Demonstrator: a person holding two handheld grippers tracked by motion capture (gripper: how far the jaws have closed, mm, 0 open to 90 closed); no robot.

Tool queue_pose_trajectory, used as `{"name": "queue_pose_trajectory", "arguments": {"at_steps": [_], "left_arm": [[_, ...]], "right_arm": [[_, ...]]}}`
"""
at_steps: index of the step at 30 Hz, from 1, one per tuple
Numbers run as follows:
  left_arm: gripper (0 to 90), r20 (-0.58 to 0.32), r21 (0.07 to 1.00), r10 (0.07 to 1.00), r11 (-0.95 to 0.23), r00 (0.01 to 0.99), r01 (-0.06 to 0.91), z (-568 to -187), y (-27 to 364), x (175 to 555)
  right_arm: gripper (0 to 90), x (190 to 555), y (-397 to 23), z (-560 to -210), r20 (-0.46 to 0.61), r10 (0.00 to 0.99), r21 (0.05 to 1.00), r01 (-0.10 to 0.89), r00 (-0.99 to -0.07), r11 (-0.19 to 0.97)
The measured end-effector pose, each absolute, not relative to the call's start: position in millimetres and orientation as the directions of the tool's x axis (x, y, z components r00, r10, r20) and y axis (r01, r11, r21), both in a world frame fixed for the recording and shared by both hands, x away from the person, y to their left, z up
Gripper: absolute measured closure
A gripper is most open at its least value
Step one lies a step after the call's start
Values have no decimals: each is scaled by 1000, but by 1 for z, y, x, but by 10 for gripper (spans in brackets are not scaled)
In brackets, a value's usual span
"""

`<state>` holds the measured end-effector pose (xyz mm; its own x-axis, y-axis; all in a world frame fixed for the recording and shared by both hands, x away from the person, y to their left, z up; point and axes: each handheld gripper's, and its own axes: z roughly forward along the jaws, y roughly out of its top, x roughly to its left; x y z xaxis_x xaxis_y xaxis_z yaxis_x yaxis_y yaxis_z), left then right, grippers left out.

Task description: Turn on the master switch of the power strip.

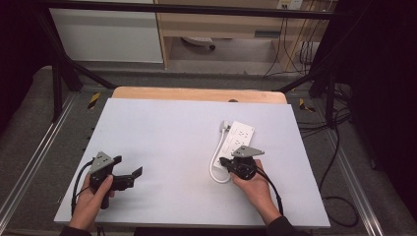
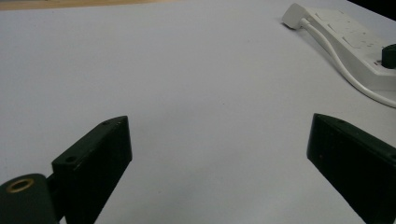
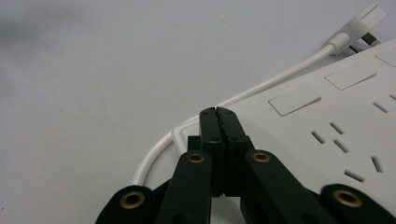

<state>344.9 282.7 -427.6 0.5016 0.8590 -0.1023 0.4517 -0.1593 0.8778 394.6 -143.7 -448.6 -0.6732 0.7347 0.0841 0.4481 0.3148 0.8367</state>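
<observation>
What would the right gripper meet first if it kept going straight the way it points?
Probably the white power strip: the right gripper, jaws shut, sits over its near corner, angled down at its top face. Whether the tips already touch it is unclear.

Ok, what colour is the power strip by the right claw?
White, cable included; the power strip shows best in the right gripper view.

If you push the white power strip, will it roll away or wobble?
Probably neither. The power strip is a flat, boxy block lying on its broad side, so it would likely slide on the smooth table. It looks stiff, while its white cord curves loosely, so that part should bend and trail along.
</observation>
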Motion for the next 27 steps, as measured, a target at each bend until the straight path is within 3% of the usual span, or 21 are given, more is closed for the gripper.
{"name": "queue_pose_trajectory", "arguments": {"at_steps": [27], "left_arm": [[65,-101,878,859,-159,501,451,-428,283,345]], "right_arm": [[900,395,-147,-449,99,731,849,440,-675,291]]}}
